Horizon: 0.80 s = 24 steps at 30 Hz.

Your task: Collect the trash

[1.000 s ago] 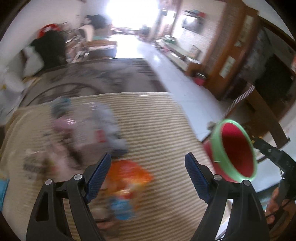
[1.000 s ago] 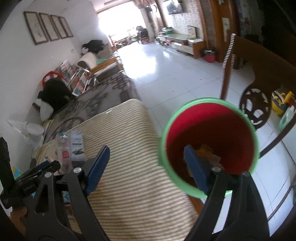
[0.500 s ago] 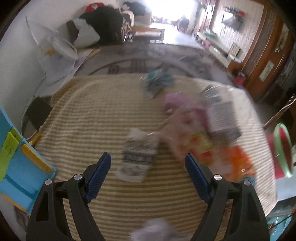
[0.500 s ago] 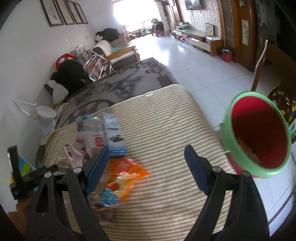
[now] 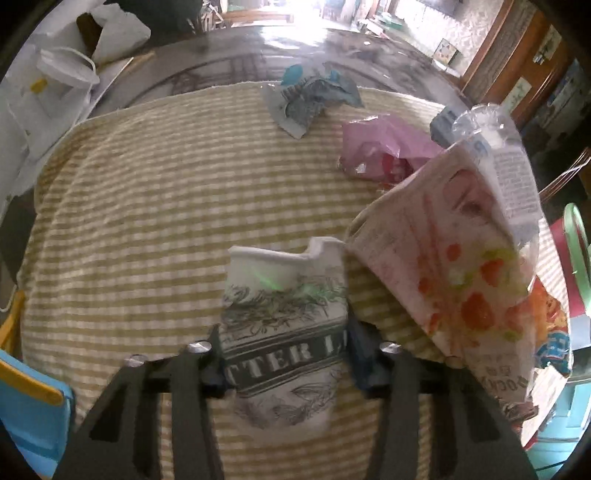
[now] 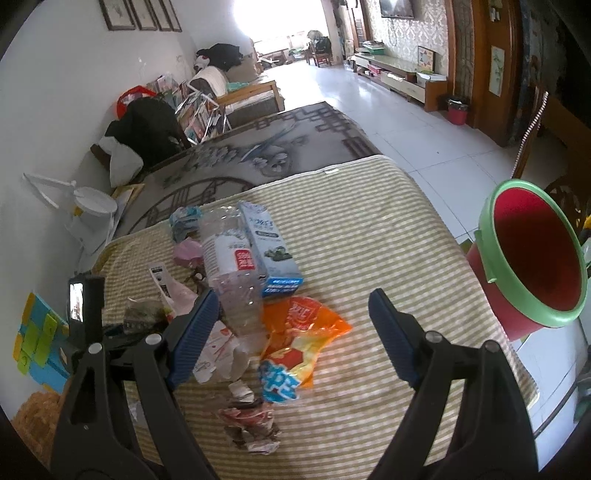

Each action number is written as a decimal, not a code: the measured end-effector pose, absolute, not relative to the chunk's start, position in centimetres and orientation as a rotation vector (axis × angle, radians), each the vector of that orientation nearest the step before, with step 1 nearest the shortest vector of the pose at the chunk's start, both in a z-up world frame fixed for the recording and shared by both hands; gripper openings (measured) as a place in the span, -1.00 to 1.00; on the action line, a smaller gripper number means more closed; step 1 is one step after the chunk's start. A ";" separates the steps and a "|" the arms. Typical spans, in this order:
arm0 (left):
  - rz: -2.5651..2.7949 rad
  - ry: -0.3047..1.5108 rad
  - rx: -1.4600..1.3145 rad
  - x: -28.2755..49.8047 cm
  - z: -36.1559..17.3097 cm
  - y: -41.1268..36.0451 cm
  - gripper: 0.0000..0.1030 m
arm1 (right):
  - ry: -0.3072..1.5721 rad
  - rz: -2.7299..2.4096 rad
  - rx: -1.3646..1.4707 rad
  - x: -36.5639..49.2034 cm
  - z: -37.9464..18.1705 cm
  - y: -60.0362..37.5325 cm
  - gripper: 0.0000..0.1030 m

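A home living room: sofa (image 6: 240,88), rug (image 6: 266,147), framed pictures (image 6: 140,14) on wall

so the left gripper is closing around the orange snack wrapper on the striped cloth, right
Not quite. In the left wrist view the left gripper is closing around the crushed white paper cup with black lettering, not the orange snack wrapper, which lies apart by the right gripper. The striped cloth part is right.

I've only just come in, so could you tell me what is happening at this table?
A person is clearing litter off the striped cloth. The left gripper is closing its jaws around a flattened paper cup. The right gripper hangs open above an orange wrapper. The red bin waits at the table's edge.
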<state>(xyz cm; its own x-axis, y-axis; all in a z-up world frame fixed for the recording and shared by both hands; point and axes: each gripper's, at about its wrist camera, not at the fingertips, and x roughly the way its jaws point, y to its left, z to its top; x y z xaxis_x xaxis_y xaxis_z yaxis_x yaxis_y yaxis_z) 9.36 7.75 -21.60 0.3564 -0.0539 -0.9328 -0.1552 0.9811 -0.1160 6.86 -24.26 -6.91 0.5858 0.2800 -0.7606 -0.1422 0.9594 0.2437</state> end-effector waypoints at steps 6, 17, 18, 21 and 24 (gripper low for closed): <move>0.084 1.162 -0.269 8.0 -20.7 9.7 -0.20 | 0.967 0.340 0.104 7.6 -7.6 -20.2 0.59; 0.163 1.074 -0.351 3.2 -17.6 13.4 -0.19 | 1.213 0.602 -0.091 10.7 -14.0 -9.3 0.71; 0.169 1.069 -0.354 2.9 -17.6 13.9 -0.19 | 1.226 0.614 -0.122 10.8 -14.5 -8.3 0.73; 0.186 1.059 -0.365 2.2 -17.3 14.9 -0.19 | 1.240 0.647 -0.178 10.5 -15.2 -6.4 0.79; 0.200 1.051 -0.381 1.8 -17.2 15.4 -0.19 | 1.246 0.668 -0.241 9.8 -16.1 -4.8 0.80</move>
